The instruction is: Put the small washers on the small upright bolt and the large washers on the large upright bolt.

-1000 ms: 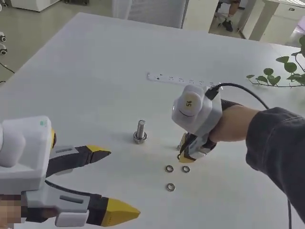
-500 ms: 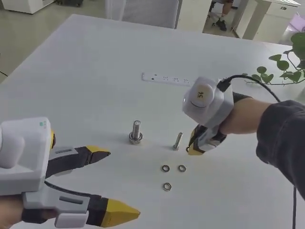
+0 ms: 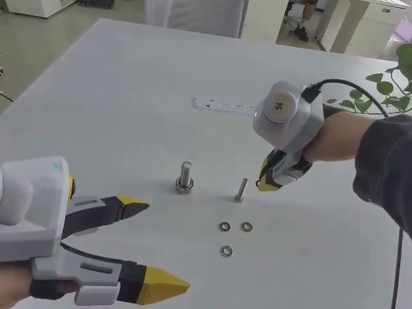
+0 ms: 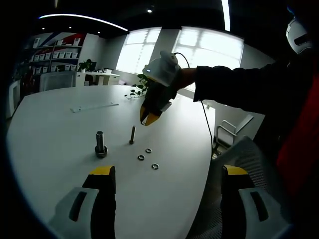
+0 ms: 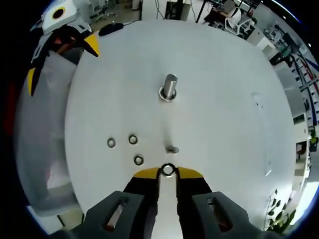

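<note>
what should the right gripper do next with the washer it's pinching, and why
Probably ease the right gripper toward the thin upright steel bolt until the small metal washer pinched in its yellow-tipped jaws hangs over the bolt's top, then lower it. In the right gripper view the washer sits just short of the bolt.

White table [image 3: 129, 90], bright windows [image 4: 209, 47], ceiling light strips [image 4: 82, 18].
</note>
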